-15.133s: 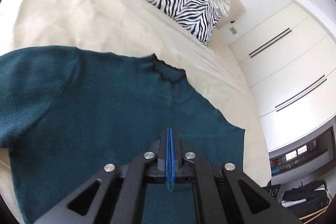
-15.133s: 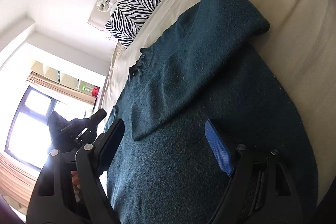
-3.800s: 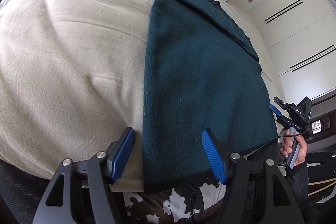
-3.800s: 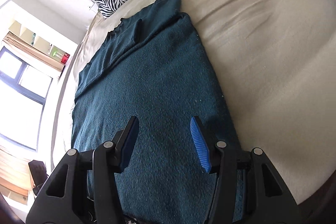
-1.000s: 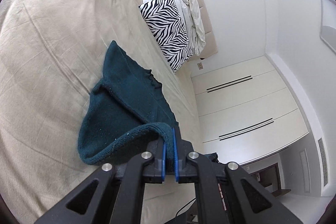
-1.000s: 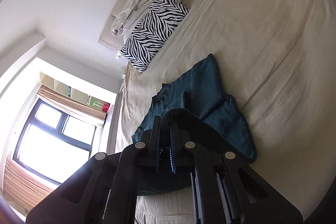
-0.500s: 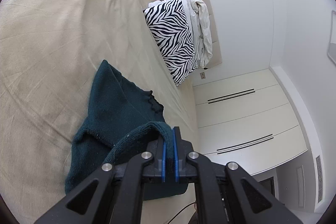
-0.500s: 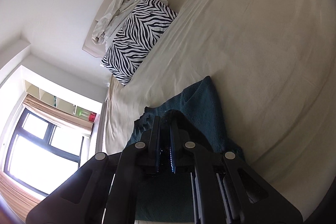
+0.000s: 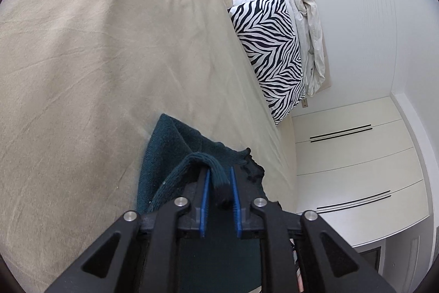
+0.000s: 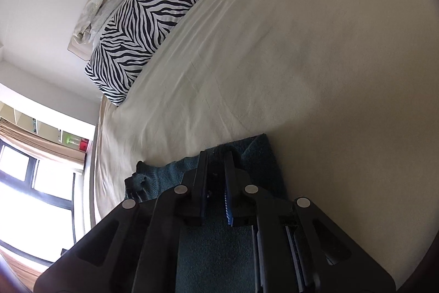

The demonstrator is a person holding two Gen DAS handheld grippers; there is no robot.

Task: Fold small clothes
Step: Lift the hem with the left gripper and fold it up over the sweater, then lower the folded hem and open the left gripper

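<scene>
Both hand-held grippers are letting go of the sweater (image 9: 175, 153), which lies on the bed (image 9: 96, 59) well short of the zebra pillow (image 9: 271, 51), on the near side of it.

Change since one second ago:
- The left hand-held gripper (image 9: 220, 183), then clenched on the ribbed hem (image 9: 216, 172), now has its jaws opening. The hem strand sits between the blue pads (image 9: 206, 194) with a visible gap on each side, so it is no longer pinched
- The right hand-held gripper (image 10: 215, 177), then also clenched, has its jaws opening too. Dark knit lies between and under the pads, apparently loose; contact there is hard to read
- The hem, then carried high above the bed, is now down over the collar end of the sweater, the end nearer the pillow

Meaning for the task: judged from the layout, the hem-to-collar fold has been laid and this is the release step. The sweater forms a shorter stack, still on the near side of the pillow. The hem strand is bunched at the left pads and may drag on withdrawal, so a clean retreat is required
</scene>
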